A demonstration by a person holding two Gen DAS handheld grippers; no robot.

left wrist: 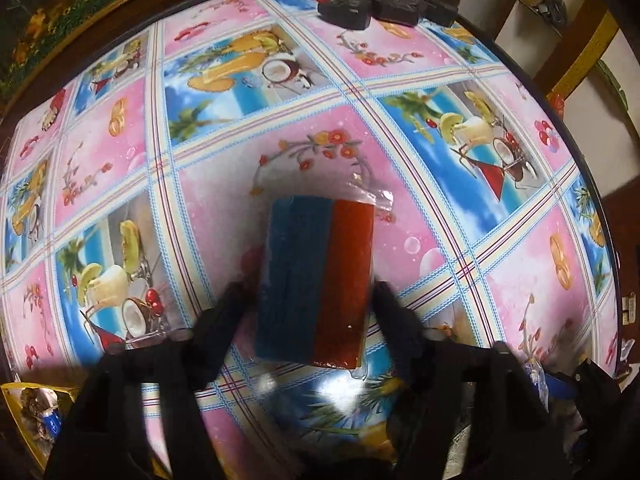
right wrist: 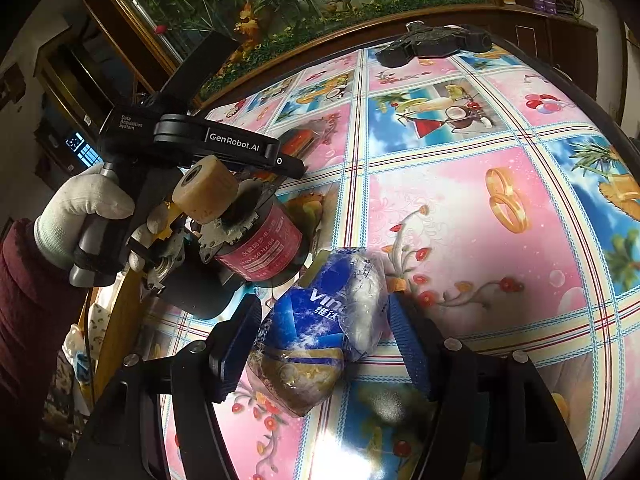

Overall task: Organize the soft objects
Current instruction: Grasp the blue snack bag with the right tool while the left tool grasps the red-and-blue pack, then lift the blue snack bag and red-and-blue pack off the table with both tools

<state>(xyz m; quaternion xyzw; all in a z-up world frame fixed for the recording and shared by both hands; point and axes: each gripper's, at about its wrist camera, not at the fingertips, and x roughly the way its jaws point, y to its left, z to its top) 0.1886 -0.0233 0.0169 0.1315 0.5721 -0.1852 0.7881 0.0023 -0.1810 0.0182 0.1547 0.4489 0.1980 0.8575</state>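
Two grippers are engaged, each at one soft item on the patterned tablecloth (left wrist: 400, 140). The left gripper (left wrist: 310, 300) straddles the blue-and-red sponge pack (left wrist: 316, 276), which lies flat near the table's centre; its fingers appear to touch the wrapped long sides, though firm clamping cannot be confirmed. The right gripper (right wrist: 324, 340) brackets the blue tissue pack (right wrist: 320, 328), lying nearer the table edge than the sponge pack; its jaws stand apart, pads close to the wrapper, contact unclear. Recommended: close gently, squarely across each pack's width, low on the body rather than on loose film, avoiding crushing. A black device (left wrist: 384, 0) sits at the far edge, clear of both.
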